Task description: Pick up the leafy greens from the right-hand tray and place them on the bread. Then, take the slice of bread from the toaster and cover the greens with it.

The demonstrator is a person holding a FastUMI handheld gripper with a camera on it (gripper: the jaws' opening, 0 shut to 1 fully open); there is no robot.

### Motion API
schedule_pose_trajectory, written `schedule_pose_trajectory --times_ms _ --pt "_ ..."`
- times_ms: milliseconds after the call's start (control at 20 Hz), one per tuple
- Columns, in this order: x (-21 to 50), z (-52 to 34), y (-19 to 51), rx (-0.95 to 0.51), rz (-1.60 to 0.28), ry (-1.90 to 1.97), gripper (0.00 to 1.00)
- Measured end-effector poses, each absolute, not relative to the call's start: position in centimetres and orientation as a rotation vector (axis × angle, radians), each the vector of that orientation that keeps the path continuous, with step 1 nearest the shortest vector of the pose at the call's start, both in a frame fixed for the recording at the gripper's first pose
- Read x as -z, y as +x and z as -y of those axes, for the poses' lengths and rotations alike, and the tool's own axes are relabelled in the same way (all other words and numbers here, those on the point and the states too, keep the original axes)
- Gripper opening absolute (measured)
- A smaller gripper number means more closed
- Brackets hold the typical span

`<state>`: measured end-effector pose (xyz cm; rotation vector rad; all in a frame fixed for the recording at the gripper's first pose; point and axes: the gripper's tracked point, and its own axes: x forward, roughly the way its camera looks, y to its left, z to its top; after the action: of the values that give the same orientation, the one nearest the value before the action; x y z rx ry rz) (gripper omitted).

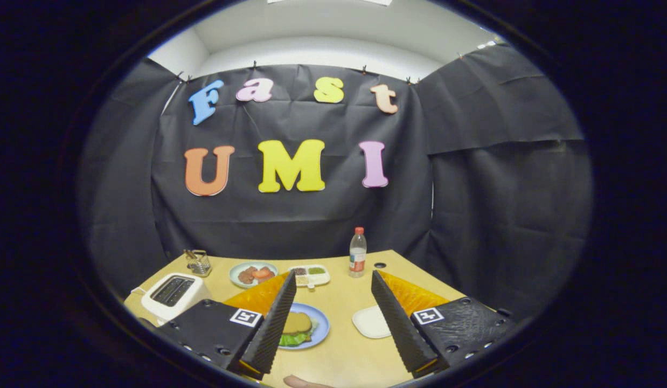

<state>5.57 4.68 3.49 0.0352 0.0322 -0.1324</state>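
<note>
The tongs point(333, 323) hover level above the table point(339, 355), spread wide and empty, the sandwich point(297, 327) between them.

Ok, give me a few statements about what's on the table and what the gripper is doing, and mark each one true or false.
1. The gripper is open and holds nothing. True.
2. The blue plate between the fingers carries a slice of bread lying on leafy greens. True.
3. The bottle lies on its side next to the toaster. False: it stands upright at the far edge of the table, away from the toaster.
4. The white tray just ahead of the fingers is piled with greens. False: it looks bare.
5. A slice of bread sticks up out of the toaster. False: no slice rises above its slots.
</note>
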Motion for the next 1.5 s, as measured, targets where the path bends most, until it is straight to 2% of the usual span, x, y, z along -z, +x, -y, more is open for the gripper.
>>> schedule_pose_trajectory --times_ms 300,600,750,800,1500 --pt "-5.9 -4.5 -1.1 0.133 0.018 -0.011 0.87" --pt "-5.4 -5.8 -6.0 0.089 0.048 0.011 0.88" --pt "-4.7 -6.3 -6.9 0.073 0.046 0.006 0.9" --pt "-4.5 -6.4 -7.0 0.069 0.041 0.006 0.93" --pt "-3.9 -8.3 -8.2 0.039 0.033 -0.035 0.95"
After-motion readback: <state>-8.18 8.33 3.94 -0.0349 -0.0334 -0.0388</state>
